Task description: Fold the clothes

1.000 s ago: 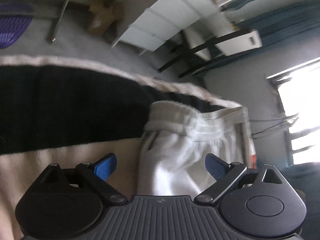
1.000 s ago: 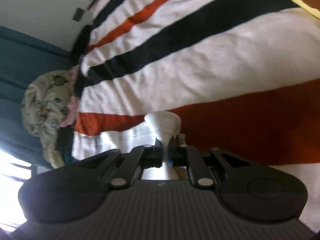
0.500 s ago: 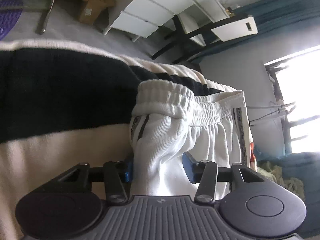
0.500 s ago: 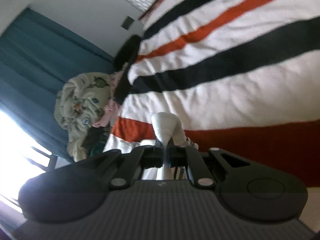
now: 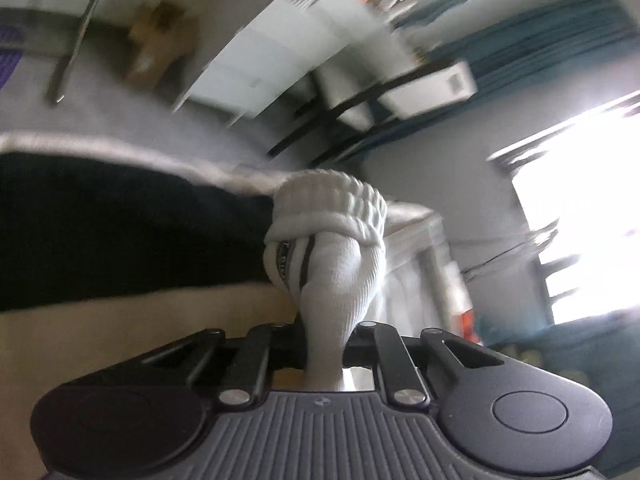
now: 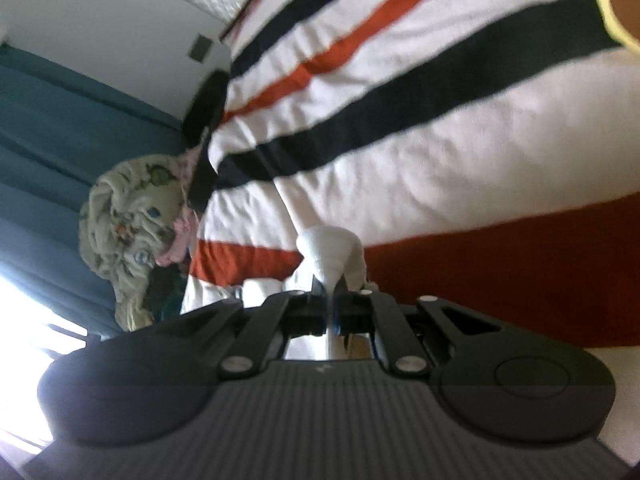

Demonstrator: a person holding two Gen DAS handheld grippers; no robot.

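White shorts (image 5: 328, 216) with an elastic waistband and dark side stripes hang bunched in the left wrist view. My left gripper (image 5: 324, 344) is closing on them just below the waistband, and its pads press the cloth. In the right wrist view my right gripper (image 6: 330, 308) is shut on another pinch of the same white cloth (image 6: 330, 248), which puffs out above the fingers. Under both lies a bed cover striped in black, white and orange-red (image 6: 440, 160). The rest of the shorts trails off to the right of the left gripper, blurred.
A heap of crumpled laundry (image 6: 128, 208) sits at the bed's far end by teal curtains (image 6: 60, 120). White shelving (image 5: 280, 48), a cardboard box (image 5: 160, 48) and a bright window (image 5: 580, 220) lie beyond the bed. A person's yellow sleeve (image 6: 616, 0) shows at top right.
My left gripper went from wide open around the waistband to clamped on it, and lifted, bunching the cloth. The right gripper stayed shut on its pinch of cloth and rose slightly.
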